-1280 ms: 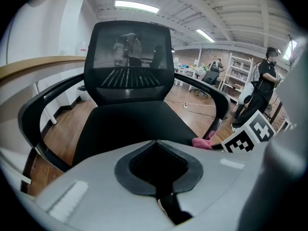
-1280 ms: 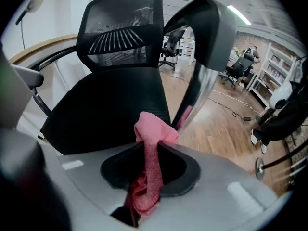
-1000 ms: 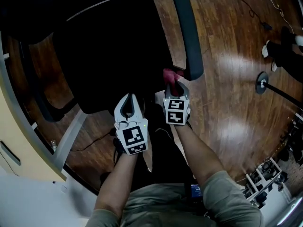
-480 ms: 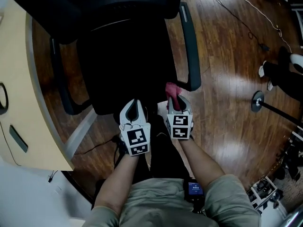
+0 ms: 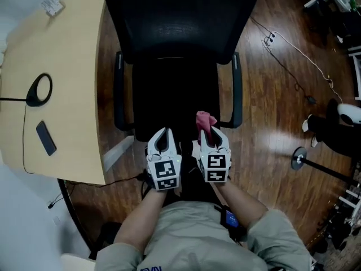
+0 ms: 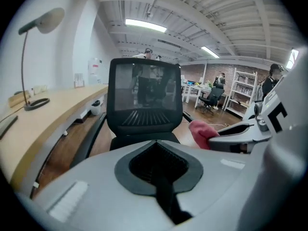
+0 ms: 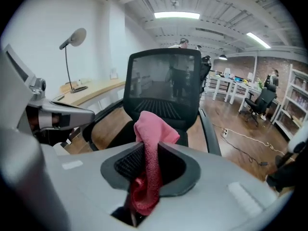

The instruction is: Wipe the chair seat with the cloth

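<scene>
Ceiling lights (image 7: 176,15) show past right tool's (image 7: 150,159) pinched cloth (image 7: 155,133)

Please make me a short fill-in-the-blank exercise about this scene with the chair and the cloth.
The right gripper grips a cloth of ____ colour.
The left gripper holds ____.
The chair seat is ____ in colour.
In the head view, the desk lies to the ____ of the chair seat.
Missing words: pink; nothing; black; left.
</scene>
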Demonstrator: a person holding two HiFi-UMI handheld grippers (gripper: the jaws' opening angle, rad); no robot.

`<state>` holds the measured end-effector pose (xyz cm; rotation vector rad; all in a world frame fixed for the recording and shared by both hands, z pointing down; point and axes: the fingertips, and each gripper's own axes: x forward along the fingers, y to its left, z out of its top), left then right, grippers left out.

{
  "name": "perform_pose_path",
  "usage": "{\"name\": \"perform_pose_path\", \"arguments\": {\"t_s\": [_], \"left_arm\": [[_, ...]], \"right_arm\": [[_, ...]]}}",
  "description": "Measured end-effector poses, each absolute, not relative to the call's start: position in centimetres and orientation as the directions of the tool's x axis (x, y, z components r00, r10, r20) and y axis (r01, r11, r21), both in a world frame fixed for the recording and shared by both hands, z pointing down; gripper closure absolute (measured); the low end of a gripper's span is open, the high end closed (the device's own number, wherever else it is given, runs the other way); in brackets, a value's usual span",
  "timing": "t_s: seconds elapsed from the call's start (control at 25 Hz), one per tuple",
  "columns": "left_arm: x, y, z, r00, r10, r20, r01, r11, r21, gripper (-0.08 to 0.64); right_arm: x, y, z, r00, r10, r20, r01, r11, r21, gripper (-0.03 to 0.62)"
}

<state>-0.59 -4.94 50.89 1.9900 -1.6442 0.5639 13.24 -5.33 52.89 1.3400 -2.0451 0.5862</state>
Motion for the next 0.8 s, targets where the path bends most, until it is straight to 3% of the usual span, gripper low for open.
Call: {"name": "perform_pose_path", "arguments": {"t_s": [0.16,0.4,0.8], "left_arm": [[-6.9,-2.6,47.7,0.083,-0.821,0.565,-0.996,-0.042,0.085,0.554],[-18.6,4.0,44.0,-0.109,-0.831,0.545,-0.984,0.167,0.058,0.554],[-34.0,16.1,41.4,-0.355,-0.766,0.536,-0.898,0.438,0.033,0.554]], "right_arm": [[5.5,-4.4,49.4,-0.45,-0.601,0.66,-0.822,0.567,-0.044,0.514],[-8.4,1.0,45.7,-0.662,-0.436,0.609,-0.587,0.807,-0.06,0.514],[-29.6,11.2,42.7,-0.816,-0.171,0.552,-0.249,0.966,-0.069,0.512]]}}
